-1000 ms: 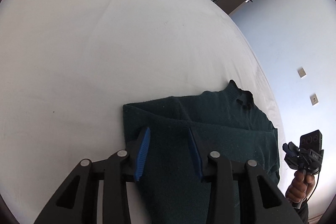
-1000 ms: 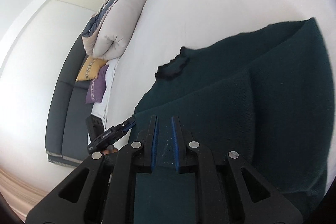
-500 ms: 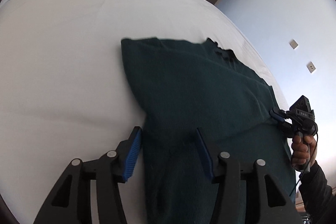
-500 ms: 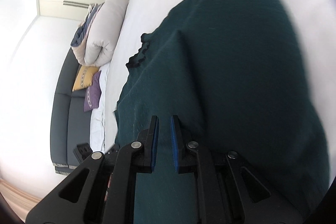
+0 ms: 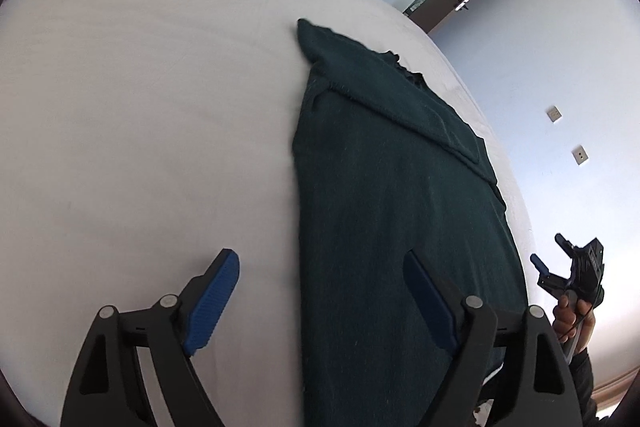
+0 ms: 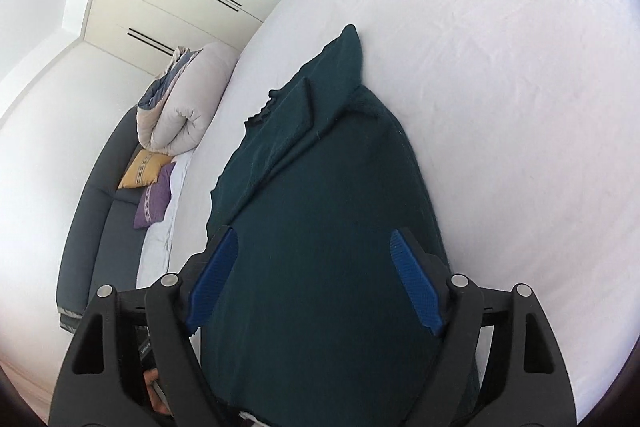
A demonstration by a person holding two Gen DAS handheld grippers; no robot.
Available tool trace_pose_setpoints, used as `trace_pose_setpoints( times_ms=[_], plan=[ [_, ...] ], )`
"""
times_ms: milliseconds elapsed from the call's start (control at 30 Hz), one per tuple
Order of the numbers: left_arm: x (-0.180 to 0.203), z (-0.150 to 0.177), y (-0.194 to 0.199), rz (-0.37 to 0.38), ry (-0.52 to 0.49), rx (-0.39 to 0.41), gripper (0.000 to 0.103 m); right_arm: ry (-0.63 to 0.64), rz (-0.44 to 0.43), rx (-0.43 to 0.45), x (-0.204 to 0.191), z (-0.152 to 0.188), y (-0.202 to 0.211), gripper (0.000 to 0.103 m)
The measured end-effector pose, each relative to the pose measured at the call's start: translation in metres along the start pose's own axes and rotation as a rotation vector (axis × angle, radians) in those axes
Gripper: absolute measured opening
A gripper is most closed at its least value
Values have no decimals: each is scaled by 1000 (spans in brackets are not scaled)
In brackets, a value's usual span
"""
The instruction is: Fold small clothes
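A dark green sweater point(image 5: 384, 211) lay folded lengthwise on the white bed point(image 5: 140, 107), running from the lower middle of the left wrist view up toward the upper centre, with a sleeve folded across its upper right part. The left gripper point(image 5: 320, 291) hung above its near end, jaws spread wide and opening, the blue pads point(image 5: 212, 299) clear of the cloth; one pad sat over the sheet, the other over the sweater. In the right wrist view the right gripper point(image 6: 316, 275) was likewise spread and opening above the sweater point(image 6: 320, 227), gripping nothing. At the lower right of the left wrist view a hand point(image 5: 572, 319) held the right gripper point(image 5: 556, 259). A rolled duvet point(image 6: 180, 107) and two cushions point(image 6: 148, 183) lay at the left.
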State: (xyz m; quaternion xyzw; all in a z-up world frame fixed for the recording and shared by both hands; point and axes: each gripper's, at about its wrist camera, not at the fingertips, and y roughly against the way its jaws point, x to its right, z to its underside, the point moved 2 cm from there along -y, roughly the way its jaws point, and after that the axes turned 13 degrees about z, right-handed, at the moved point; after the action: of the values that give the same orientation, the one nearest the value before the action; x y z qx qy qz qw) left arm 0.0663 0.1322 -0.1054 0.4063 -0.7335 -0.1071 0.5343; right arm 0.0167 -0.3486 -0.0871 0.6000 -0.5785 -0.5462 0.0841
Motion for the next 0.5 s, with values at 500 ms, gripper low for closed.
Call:
trace_pose_setpoints(
  times_ms=[500],
  plan=[
    [9, 54, 14, 101, 45, -123, 83, 25, 116, -54, 85, 80, 72, 79]
  ],
)
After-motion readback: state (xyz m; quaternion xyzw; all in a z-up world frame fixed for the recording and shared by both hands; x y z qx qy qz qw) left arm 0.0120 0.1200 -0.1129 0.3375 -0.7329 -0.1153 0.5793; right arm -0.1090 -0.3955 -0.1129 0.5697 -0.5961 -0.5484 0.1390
